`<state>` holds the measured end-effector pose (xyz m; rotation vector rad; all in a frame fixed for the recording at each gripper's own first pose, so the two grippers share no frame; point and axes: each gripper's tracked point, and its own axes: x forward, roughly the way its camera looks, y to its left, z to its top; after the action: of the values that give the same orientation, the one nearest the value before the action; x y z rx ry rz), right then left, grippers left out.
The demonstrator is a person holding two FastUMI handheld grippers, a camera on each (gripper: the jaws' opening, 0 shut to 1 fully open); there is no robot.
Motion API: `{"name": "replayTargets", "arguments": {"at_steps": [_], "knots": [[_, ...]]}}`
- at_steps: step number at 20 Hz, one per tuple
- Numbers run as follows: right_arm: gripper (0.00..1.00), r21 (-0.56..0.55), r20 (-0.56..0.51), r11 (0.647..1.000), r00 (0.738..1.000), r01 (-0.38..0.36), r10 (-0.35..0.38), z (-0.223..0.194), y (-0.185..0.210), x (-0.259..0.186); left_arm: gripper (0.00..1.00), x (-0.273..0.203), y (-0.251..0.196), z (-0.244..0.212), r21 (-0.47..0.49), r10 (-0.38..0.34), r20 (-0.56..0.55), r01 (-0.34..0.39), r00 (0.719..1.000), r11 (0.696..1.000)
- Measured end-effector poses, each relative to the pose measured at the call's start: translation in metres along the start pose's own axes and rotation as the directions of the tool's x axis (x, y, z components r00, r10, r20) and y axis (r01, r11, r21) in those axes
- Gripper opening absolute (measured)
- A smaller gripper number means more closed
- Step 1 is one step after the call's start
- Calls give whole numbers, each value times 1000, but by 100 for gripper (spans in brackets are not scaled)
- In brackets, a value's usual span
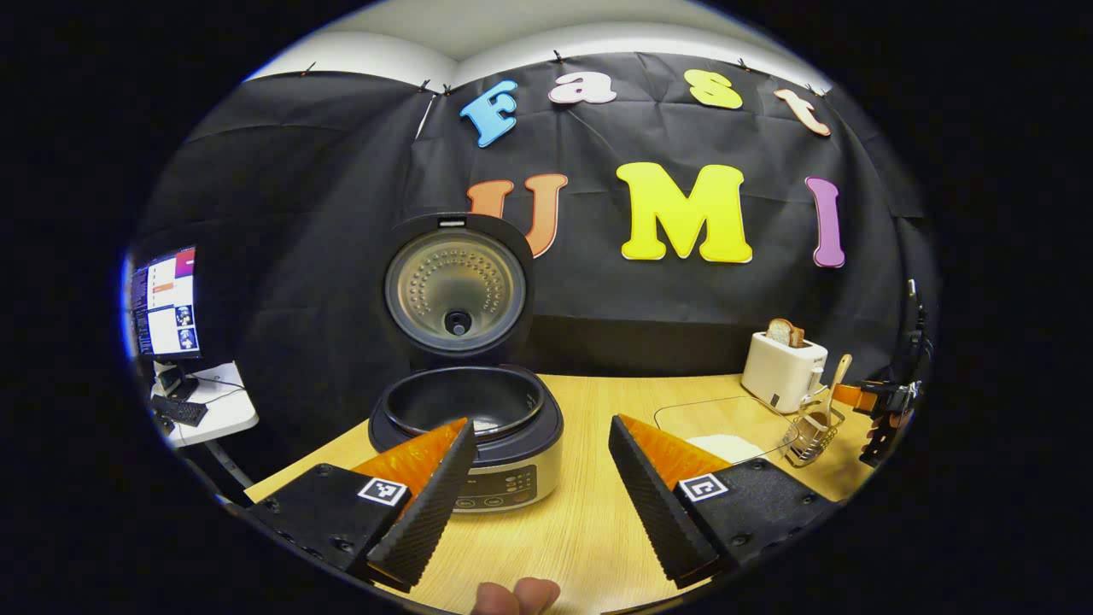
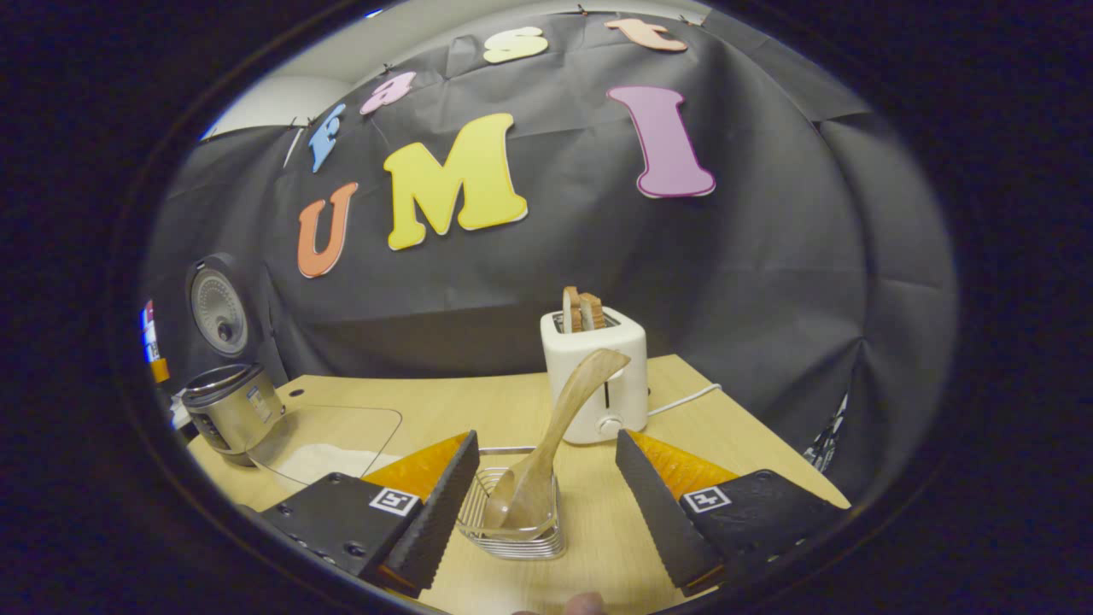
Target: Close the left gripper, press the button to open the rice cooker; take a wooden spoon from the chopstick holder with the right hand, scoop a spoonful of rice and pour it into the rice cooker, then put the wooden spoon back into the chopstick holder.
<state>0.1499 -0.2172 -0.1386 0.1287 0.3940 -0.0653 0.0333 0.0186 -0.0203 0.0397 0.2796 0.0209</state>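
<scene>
Nearest us in the left gripper view, a fingertip shows at the bottom edge, just behind our left gripper, whose jaws stand wide apart and hold nothing. Beyond it on the pale wood worktop sits the rice cooker, its lid raised and the pot bare inside as far as we can tell. To the right a clear tray holds a white heap of rice.

In the right gripper view our right gripper is likewise spread open, grasping nothing, with the wire chopstick holder between its fingers. The wooden spoon stands tilted in it, handle up. Behind stands a white toaster with bread. Bare worktop lies between cooker and toaster; black cloth walls the back edge.
</scene>
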Motion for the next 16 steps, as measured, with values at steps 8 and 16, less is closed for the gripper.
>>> {"name": "replayTargets", "arguments": {"at_steps": [8,16], "knots": [[80,98,-76,995,997,-21,29,-18,-2,60,99,-5,10,3,39,57,17,-57,998,998],[19,148,-63,986,994,-76,86,-14,12,61,99,-1,2,-5,33,37,-19,-36,999,999]]}}
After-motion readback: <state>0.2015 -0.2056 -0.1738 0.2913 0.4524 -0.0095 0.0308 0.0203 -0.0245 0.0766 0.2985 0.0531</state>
